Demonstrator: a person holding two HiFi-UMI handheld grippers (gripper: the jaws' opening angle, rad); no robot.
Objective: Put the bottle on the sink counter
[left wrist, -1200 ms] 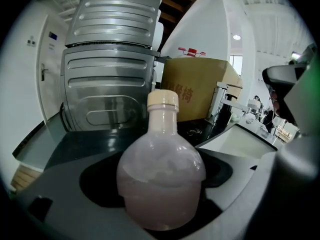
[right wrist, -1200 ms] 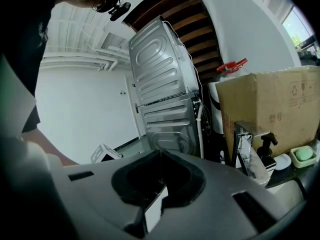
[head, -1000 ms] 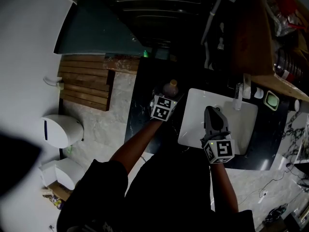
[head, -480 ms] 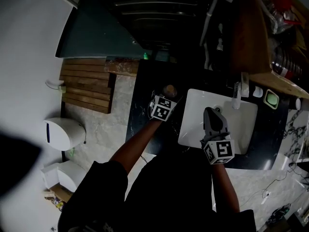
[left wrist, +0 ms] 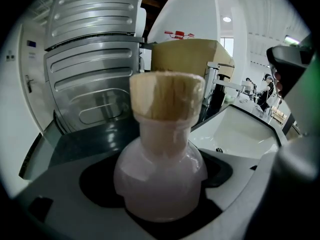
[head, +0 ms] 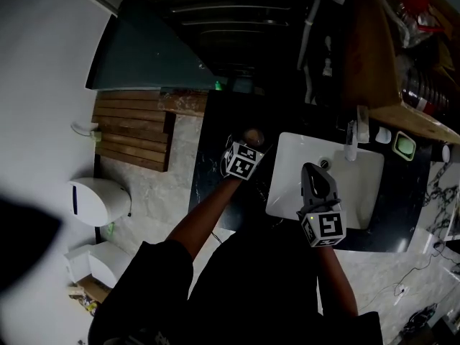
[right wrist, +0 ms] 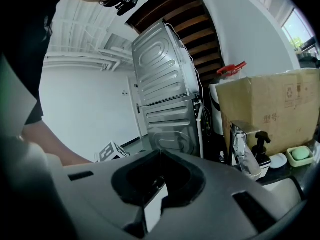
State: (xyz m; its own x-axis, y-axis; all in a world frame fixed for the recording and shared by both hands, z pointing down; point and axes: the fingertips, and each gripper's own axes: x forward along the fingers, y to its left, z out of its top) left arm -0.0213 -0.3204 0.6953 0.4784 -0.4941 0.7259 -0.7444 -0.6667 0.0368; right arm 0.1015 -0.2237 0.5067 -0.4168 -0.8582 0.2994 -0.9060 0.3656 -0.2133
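A pale pink round-bodied bottle with a cork stopper stands upright between the jaws of my left gripper, which is shut on it. In the head view only the bottle's top shows, over the dark sink counter just left of the white basin. Whether its base touches the counter is hidden. My right gripper hovers over the basin's left part, jaws closed together with nothing between them.
A chrome faucet and a green soap dish sit behind the basin. A cardboard box and a metal appliance stand at the back. A wooden slat mat and a white bin lie on the floor to the left.
The bottle has sunk lower toward the dark counter, so less of it shows beyond the left gripper's cube. The right gripper has stayed over the basin.
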